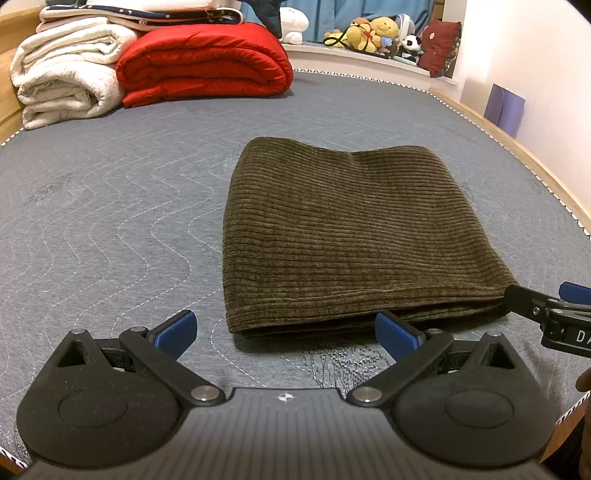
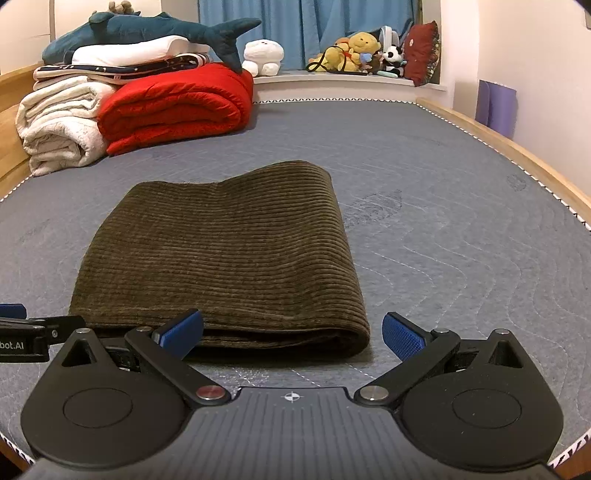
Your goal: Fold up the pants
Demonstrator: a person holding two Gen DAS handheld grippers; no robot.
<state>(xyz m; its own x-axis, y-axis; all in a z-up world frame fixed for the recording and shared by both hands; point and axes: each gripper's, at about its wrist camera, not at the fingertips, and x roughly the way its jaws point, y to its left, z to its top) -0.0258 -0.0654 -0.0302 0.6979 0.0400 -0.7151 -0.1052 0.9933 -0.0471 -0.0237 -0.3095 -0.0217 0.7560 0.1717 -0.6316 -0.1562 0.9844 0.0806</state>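
- The folded olive-brown corduroy pants (image 1: 354,236) are lying flat on the grey quilted mattress (image 1: 110,221), toward 1 o'clock in the left wrist view and toward 11 o'clock in the right wrist view.
- The left gripper (image 1: 286,332) is keeping its blue-padded fingers wide apart, holding nothing.
- The right gripper (image 2: 293,332) is also spread wide, its left pad just beside the near folded edge.
- Only the right wrist view is showing the blue plush shark (image 2: 155,31) whole, lying on the stacked blankets at 10 o'clock.
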